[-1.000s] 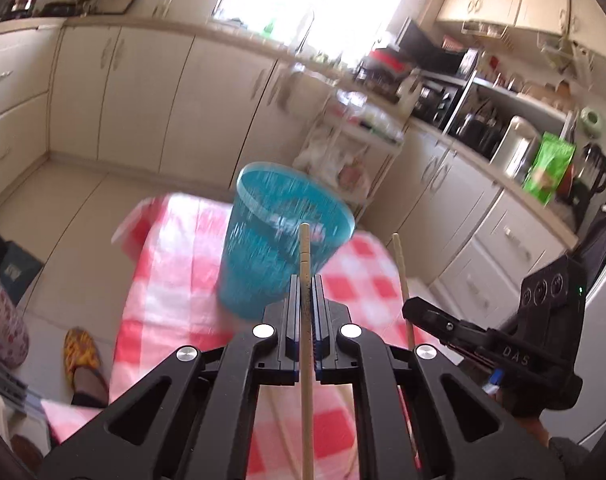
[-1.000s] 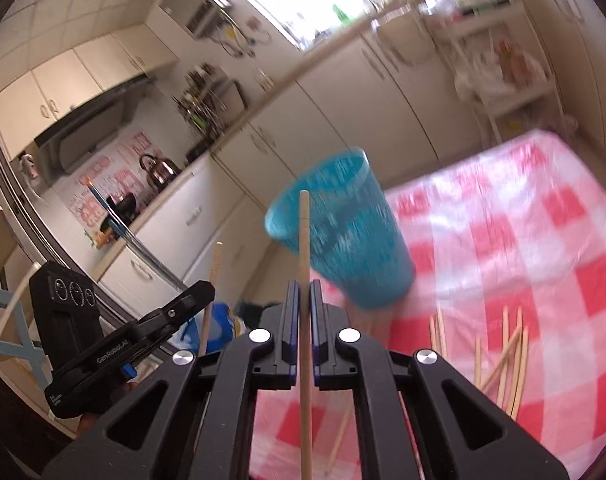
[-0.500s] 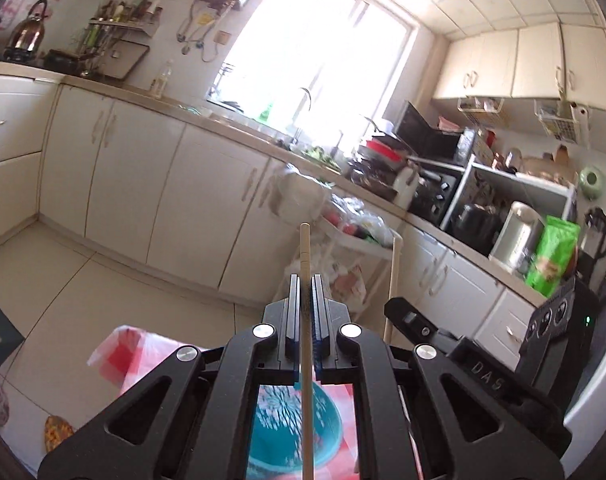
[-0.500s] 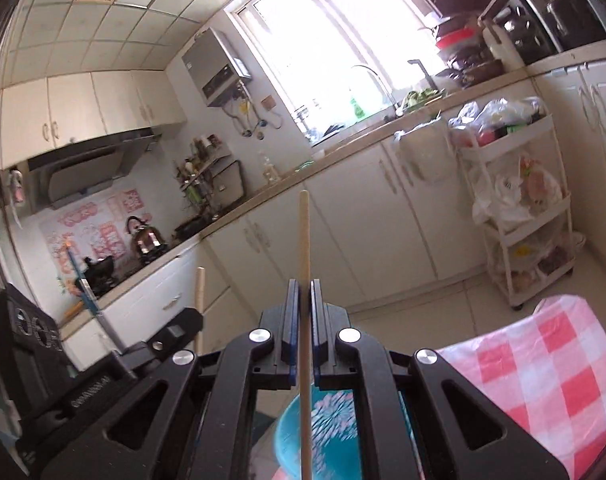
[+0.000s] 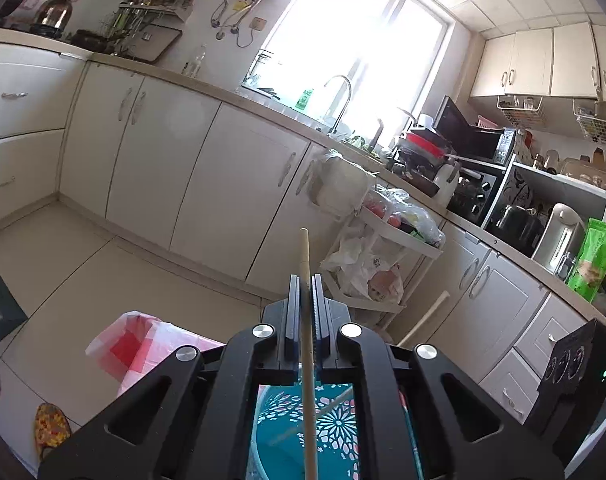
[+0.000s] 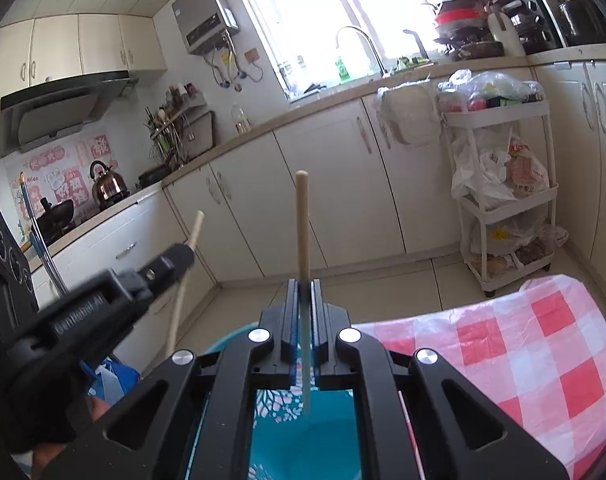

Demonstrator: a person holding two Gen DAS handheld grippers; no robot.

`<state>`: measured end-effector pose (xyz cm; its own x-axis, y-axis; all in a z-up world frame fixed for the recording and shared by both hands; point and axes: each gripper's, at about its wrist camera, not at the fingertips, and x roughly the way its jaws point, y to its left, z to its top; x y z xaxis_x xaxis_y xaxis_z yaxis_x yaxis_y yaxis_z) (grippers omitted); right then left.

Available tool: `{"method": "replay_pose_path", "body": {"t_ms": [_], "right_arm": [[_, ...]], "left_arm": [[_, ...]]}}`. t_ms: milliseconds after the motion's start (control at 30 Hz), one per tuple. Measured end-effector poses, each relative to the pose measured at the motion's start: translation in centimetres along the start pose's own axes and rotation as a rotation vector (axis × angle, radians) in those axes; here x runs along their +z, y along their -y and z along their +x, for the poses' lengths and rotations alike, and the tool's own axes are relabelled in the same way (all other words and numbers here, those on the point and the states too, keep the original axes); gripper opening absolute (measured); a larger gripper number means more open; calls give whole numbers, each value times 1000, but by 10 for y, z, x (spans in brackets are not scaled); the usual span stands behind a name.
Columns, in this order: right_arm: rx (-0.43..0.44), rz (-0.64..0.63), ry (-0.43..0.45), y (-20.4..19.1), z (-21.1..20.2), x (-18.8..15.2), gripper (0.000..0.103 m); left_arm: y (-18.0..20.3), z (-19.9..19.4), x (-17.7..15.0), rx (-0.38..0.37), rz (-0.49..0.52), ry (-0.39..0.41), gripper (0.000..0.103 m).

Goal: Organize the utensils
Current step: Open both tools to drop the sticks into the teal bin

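Note:
My left gripper (image 5: 304, 280) is shut on a wooden chopstick (image 5: 305, 264) that runs upright between its jaws, its lower end over the teal patterned cup (image 5: 335, 428) below. My right gripper (image 6: 303, 284) is shut on a second wooden chopstick (image 6: 302, 224), whose lower end reaches down into the same teal cup (image 6: 303, 440). The left gripper also shows at the left of the right wrist view (image 6: 171, 260), with its chopstick (image 6: 187, 264). The right gripper's chopstick shows in the left wrist view (image 5: 427, 316). Both grippers hover just above the cup.
The cup stands on a red-and-white checked tablecloth (image 6: 523, 356) near its far edge (image 5: 131, 344). Beyond are tiled floor, white kitchen cabinets (image 5: 163, 168) and a white rolling cart with bags (image 6: 503, 184). A slipper (image 5: 51, 428) lies on the floor at left.
Both grippers have tilted upward and come in over the cup. The cup went from ahead of the fingers to directly beneath them, and the chopstick ends now sit inside its mouth.

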<state>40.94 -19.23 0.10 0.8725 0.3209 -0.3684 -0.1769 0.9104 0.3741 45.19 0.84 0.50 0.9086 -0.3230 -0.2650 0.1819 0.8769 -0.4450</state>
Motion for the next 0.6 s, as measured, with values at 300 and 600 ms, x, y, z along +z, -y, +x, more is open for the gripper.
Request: {"method": "replay_pose_path", "body": {"t_ms": [300,600], "right_arm": [[43,12,-33,7,-13,-11,27],[57,65,-36,30,-51,-18,34]], "left_arm": [[-5,-7,10,-44,-30,-7,5],[12,-22,31,-119,-51,55,5]]}}
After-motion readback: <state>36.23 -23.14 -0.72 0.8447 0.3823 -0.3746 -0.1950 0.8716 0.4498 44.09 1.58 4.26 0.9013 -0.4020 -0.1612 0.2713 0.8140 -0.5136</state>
